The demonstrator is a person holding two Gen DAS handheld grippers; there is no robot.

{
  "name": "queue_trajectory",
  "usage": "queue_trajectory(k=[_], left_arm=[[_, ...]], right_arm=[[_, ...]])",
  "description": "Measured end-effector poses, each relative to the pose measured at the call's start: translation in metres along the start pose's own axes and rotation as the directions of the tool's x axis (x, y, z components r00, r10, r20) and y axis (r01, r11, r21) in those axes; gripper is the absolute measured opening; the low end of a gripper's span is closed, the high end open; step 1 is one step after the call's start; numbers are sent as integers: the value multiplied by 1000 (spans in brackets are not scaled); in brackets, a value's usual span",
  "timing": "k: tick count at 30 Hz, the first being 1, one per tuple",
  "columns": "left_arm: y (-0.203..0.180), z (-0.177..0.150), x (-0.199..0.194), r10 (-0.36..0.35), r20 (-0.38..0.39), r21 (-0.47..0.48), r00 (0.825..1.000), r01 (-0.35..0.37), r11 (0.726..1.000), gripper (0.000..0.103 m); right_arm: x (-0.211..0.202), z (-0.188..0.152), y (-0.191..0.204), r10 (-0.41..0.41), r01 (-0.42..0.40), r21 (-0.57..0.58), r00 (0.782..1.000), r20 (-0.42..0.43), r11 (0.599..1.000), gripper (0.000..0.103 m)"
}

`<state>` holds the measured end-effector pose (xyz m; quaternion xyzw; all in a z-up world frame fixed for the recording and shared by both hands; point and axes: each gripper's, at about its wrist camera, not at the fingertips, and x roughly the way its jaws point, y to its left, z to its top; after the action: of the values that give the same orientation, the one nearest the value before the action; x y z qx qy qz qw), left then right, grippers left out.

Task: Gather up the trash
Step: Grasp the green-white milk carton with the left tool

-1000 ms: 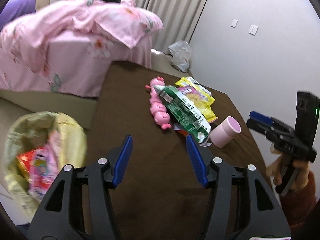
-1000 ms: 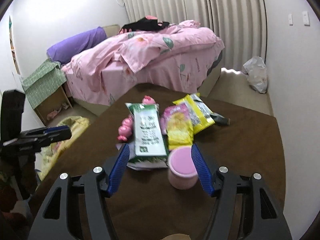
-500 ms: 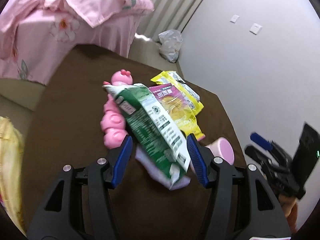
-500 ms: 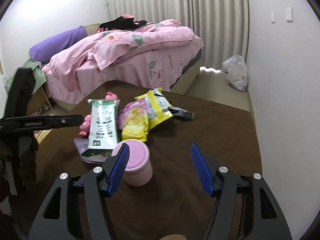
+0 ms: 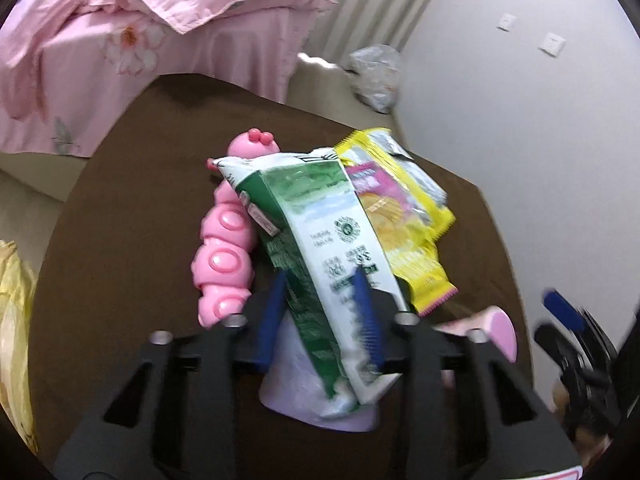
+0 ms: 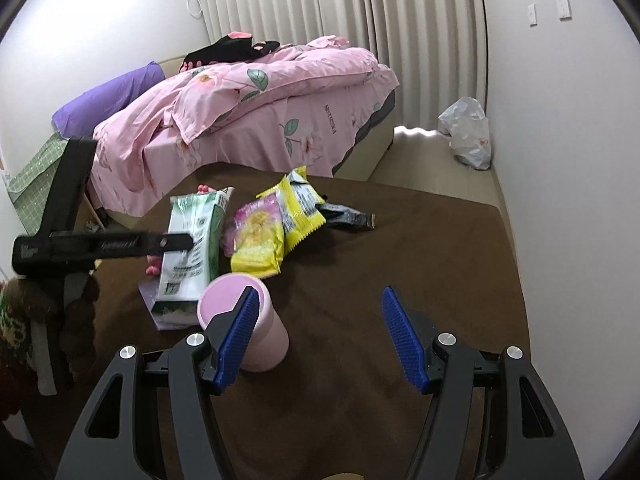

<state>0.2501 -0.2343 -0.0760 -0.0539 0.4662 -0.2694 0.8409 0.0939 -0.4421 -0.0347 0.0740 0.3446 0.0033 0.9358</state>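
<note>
A green and white snack bag (image 5: 320, 240) lies on the brown table (image 5: 140, 200), over a pale purple wrapper (image 5: 296, 384). My left gripper (image 5: 320, 312) has its fingers on either side of the bag's near end, closing on it; it also shows in the right wrist view (image 6: 176, 242). Yellow snack bags (image 5: 404, 232) lie right of it, also in the right wrist view (image 6: 272, 228). A black wrapper (image 6: 344, 216) lies behind them. My right gripper (image 6: 320, 332) is open and empty above the table, with a pink cup (image 6: 248, 320) by its left finger.
A pink caterpillar toy (image 5: 224, 256) lies left of the green bag. A yellow trash bag (image 5: 12, 320) sits off the table's left edge. A pink bed (image 6: 248, 108) stands behind the table. A white plastic bag (image 6: 468, 132) lies on the floor by the wall.
My left gripper moved forward over the green bag and its fingers narrowed around it. My right gripper shifted right, so the pink cup now lies at its left finger.
</note>
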Motion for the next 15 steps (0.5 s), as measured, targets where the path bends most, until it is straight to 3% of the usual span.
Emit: queue_trajectory(k=[6,14,15], left_arm=[[15,-21,-40,-30,0,88,1000,29,996,11],[44,-49,-83,-22,-35,139,999,26,990,11],[45,-50,-86,-25,-35,141,999,30,990,15]], right_arm=[[4,10,11,-1,2,-31,1000,17,1000,61],[51,63,19,47,-51,-130,998,-30,990,61],[60,71,19,58,-64,-143,997,-43,988,60]])
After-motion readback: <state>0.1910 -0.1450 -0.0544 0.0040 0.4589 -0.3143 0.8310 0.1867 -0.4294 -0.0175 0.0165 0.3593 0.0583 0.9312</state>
